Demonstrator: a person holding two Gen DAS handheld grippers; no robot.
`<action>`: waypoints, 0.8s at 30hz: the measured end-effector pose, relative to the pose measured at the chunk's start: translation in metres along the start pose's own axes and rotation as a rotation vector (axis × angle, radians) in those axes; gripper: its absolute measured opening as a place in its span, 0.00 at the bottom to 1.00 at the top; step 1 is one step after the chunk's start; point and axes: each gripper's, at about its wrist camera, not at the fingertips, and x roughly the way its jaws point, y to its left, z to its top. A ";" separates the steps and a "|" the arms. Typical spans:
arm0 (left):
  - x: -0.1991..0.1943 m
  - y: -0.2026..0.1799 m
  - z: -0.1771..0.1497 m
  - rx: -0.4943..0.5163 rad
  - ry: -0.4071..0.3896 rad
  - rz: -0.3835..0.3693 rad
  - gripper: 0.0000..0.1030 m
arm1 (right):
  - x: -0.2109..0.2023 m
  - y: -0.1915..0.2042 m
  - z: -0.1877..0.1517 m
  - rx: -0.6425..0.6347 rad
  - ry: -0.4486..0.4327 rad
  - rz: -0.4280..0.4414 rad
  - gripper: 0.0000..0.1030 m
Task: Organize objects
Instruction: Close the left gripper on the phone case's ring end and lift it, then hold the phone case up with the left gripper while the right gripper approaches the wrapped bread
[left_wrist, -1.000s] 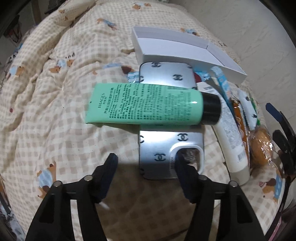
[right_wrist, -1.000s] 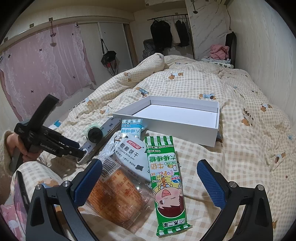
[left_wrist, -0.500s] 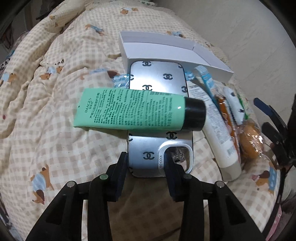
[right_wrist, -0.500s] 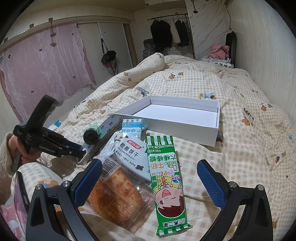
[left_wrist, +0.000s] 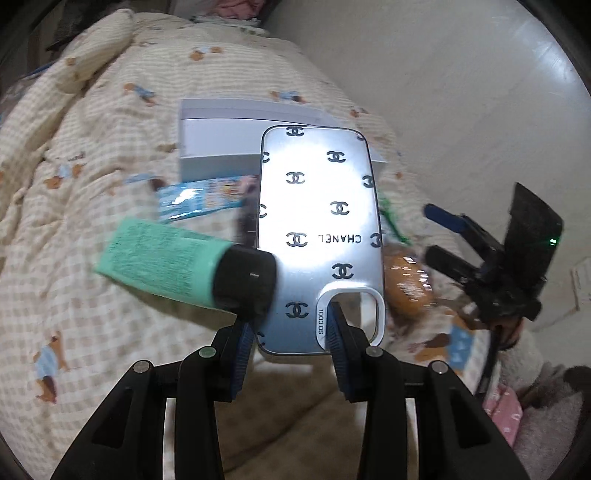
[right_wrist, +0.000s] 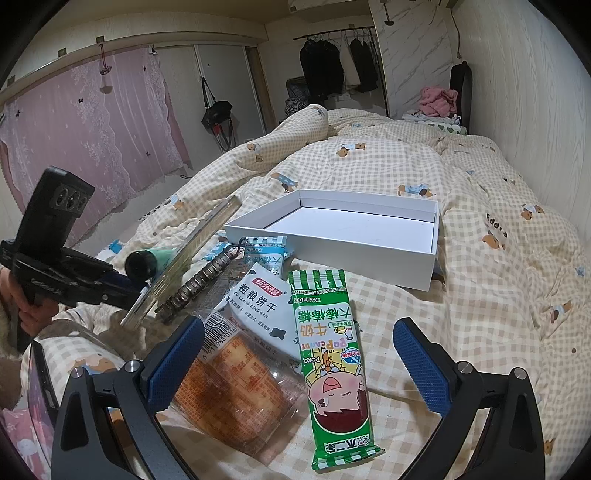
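1. Left claw (left_wrist: 291, 332): jaws clamped on the bottom edge of the phone case (left_wrist: 317, 229), next to the camera cutout. Case is tilted up off the bed, long axis running straight away from our claw.
2. Green tube (left_wrist: 166, 262) with a black cap is sliding off the case's left edge, cap end nearest the claw (blurred, so contact unclear).
3. White box (right_wrist: 354, 236) lies directly beyond the case's far end, open and empty. We judge that's the drop target; the left hand is the nearer one.
4. Right claw (right_wrist: 299, 358): jaws wide apart, nothing gripped, hovering over the snack packs.
5. Materials: case is rigid, glossy, mirror-like plastic (slippery); tube soft and round, will roll; candy bar wrapper (right_wrist: 332, 362) and bread pack (right_wrist: 229, 395) crinkly film; quilt soft, uneven.
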 end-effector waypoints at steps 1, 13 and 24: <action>0.000 -0.004 0.001 0.003 0.000 -0.010 0.41 | 0.000 0.000 0.000 0.000 0.000 0.000 1.00; -0.019 -0.022 -0.002 0.059 -0.173 0.007 0.41 | 0.000 0.000 0.000 0.001 0.001 0.001 1.00; -0.026 -0.041 -0.015 0.109 -0.227 -0.007 0.41 | 0.001 0.001 -0.001 0.002 0.001 0.002 1.00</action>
